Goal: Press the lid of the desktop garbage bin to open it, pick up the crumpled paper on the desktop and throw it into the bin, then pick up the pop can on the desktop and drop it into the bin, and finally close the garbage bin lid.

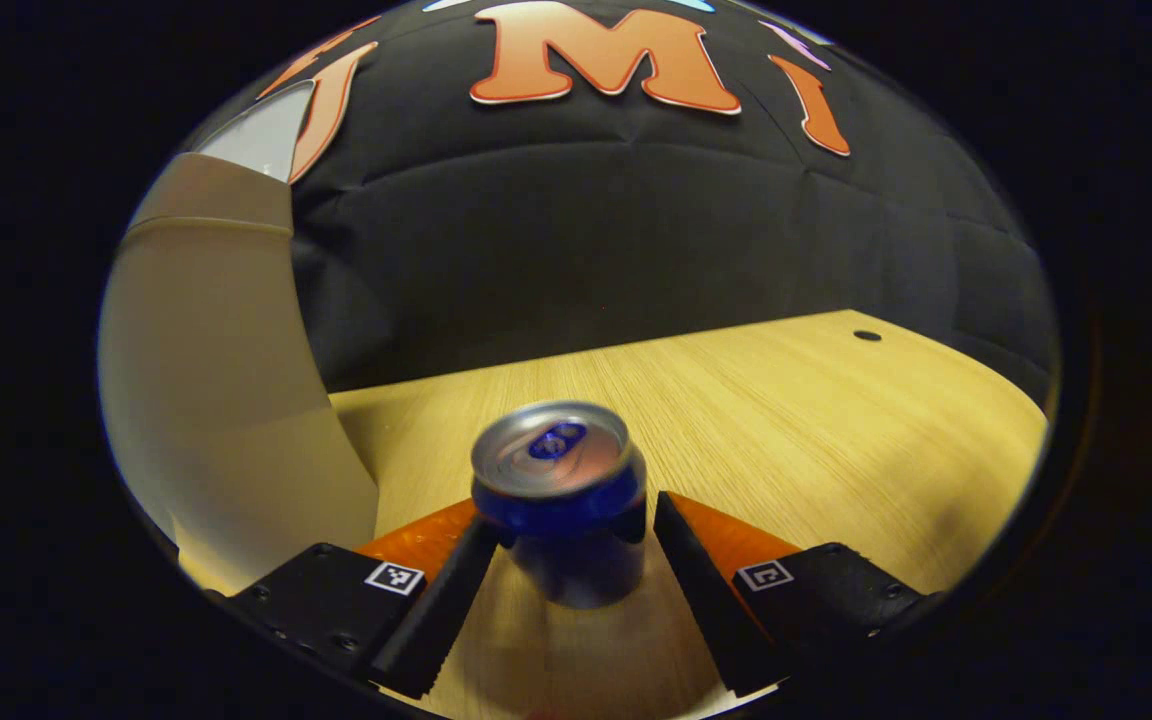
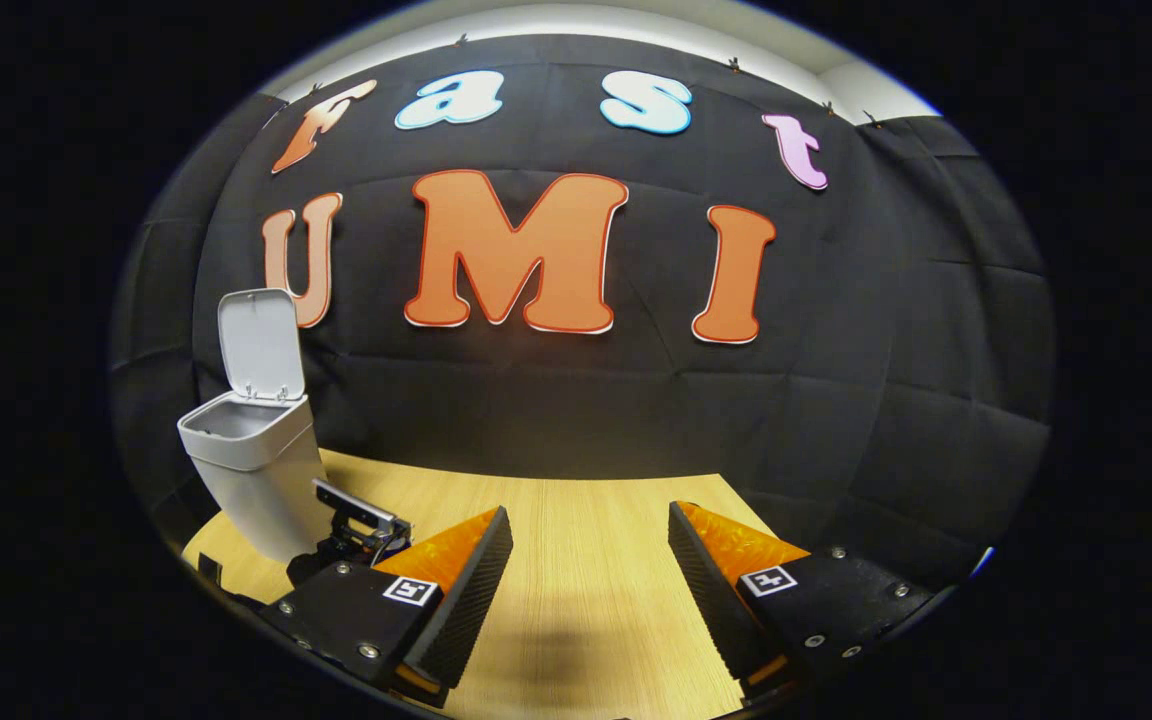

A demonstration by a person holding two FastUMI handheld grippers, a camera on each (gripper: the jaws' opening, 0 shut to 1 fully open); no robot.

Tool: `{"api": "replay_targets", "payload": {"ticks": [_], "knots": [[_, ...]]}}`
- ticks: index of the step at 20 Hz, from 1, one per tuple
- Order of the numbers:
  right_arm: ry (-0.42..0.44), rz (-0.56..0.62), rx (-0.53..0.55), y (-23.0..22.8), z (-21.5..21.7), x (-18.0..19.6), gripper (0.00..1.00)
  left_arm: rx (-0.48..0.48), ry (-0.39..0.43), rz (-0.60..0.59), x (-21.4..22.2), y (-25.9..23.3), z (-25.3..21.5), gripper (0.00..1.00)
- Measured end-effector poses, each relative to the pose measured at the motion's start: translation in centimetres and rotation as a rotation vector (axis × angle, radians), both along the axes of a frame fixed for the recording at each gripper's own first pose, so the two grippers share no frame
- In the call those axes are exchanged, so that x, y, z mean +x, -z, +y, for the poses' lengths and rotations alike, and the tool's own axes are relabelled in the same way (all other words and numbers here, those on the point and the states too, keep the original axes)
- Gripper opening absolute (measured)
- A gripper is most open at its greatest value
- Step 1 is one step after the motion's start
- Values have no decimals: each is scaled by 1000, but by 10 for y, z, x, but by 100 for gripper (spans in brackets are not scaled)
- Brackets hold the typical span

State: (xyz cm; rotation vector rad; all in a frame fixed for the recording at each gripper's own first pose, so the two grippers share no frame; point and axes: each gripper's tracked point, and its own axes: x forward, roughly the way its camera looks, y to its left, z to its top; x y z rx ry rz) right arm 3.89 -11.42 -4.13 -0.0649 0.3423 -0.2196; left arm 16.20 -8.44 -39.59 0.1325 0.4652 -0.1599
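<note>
Left gripper low over wooden desktop, fingers spread wide. Pop can upright between fingers, silver top with blue tab facing up, blue band beneath rim. Left finger close to can; contact unclear; right finger apart. Garbage bin, pale wall, stands close at left. Small dark hole far right on desktop.
</note>
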Motion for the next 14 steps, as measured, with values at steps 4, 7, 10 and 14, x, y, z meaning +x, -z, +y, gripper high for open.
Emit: {"api": "replay_targets", "payload": {"ticks": [4,7,10,14], "knots": [[-44,13,-11,2,15,6,94,6,-11,38,12,5,6,85],[-59,-12,-7,-5,22,15,94,-2,-24,34,4,-13,12,81],[-66,-30,18,-6,29,23,94,-32,-13,-26,-7,-72,21,79],[-60,-63,38,-7,32,32,94,-35,33,-138,-38,-172,34,80]]}}
